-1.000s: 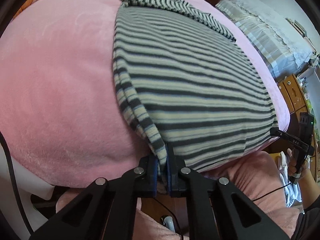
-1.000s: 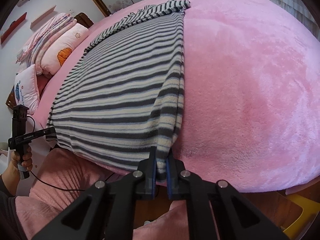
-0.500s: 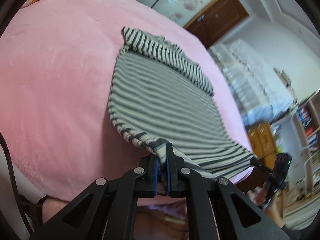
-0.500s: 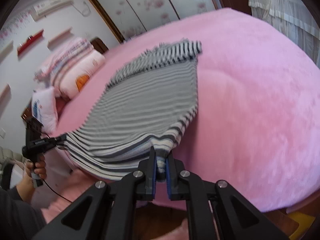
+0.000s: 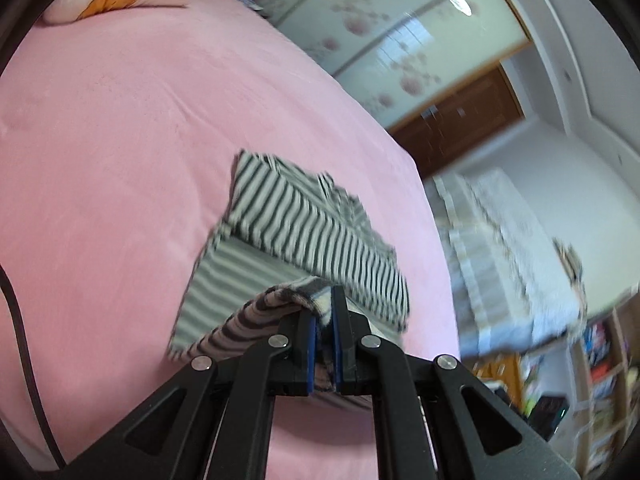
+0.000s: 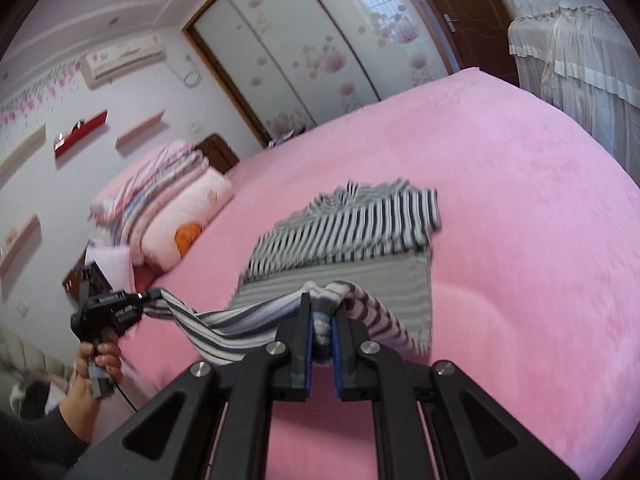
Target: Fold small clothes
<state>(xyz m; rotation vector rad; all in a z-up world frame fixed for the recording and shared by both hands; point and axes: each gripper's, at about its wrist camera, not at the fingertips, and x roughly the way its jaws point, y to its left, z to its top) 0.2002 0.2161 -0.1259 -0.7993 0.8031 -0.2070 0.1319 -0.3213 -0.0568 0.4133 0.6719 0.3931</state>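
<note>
Carrying the hem forward, your left gripper and right gripper are each clamped on the striped garment – its far end lies on the pink bed. Uneven hands would skew the fold – or drag it.

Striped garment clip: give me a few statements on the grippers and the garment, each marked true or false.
1. The left gripper is shut on the striped garment. True.
2. The right gripper is open and holds nothing. False: its fingers pinch the garment's hem.
3. The garment lies on a pink bed cover. True.
4. The held hem is lifted off the cover. True.
5. The garment is plain white. False: dark and light stripes.
</note>
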